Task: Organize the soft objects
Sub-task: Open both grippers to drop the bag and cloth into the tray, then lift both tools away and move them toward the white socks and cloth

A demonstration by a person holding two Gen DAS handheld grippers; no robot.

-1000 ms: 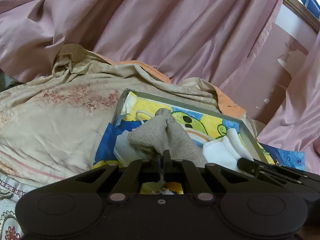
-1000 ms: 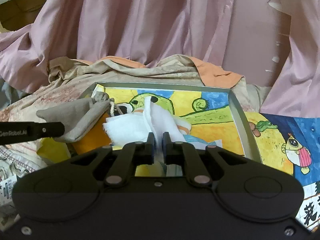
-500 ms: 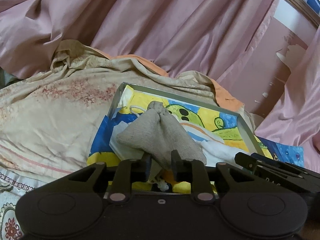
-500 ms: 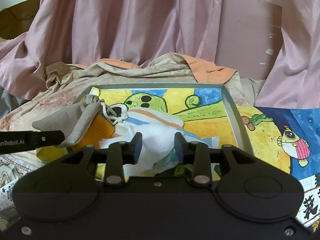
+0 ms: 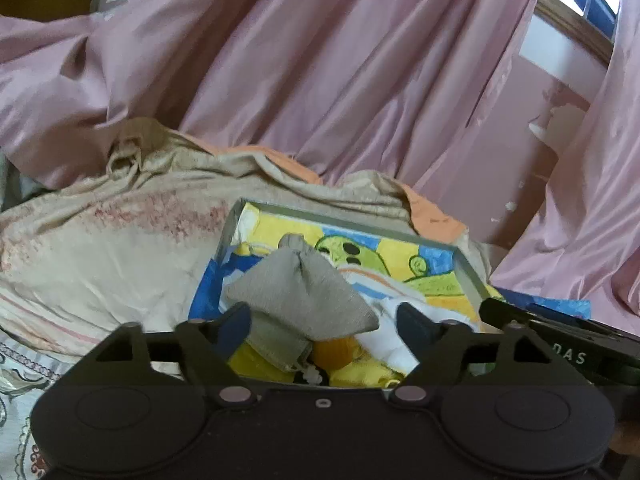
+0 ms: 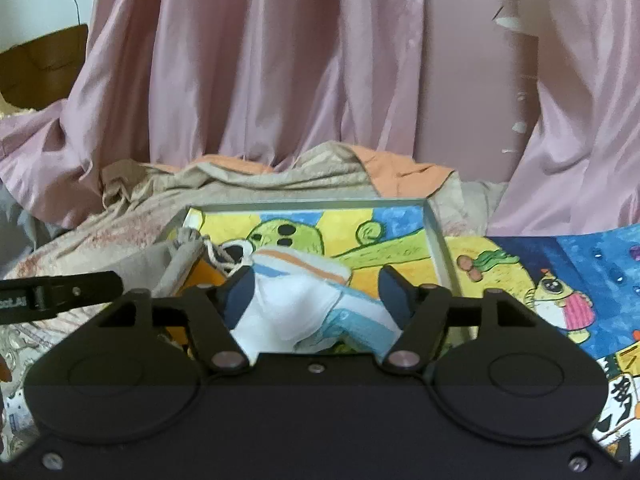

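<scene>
While pink curtains [image 6: 280, 80] fill the whole upper half of both wrist views, a rumpled beige bedcover [image 5: 100, 248] spreads below them from nine o'clock toward the centre, with an orange cloth [image 6: 400, 172] showing at its far edge. On that bedding sits a shallow grey tray [image 6: 434, 232] lined with a bright cartoon drawing, and a second painted sheet [image 6: 560, 280] lies flat just beside the tray at three o'clock in the right wrist view. Inside the tray, a grey drawstring pouch [image 5: 296, 292] lies at the nine o'clock side, its tied neck pointing to twelve o'clock, and a white sock with blue and orange stripes [image 6: 296, 300] lies touching it on the three o'clock side. The left gripper [image 5: 324, 326] has its jaws opening and spread wide, the pouch lying between them with neither pad pressing on it. The right gripper [image 6: 316, 296] likewise has its jaws opening, the sock resting loose between them; its nine o'clock pad is close against the fabric, and I cannot tell if it touches.
</scene>
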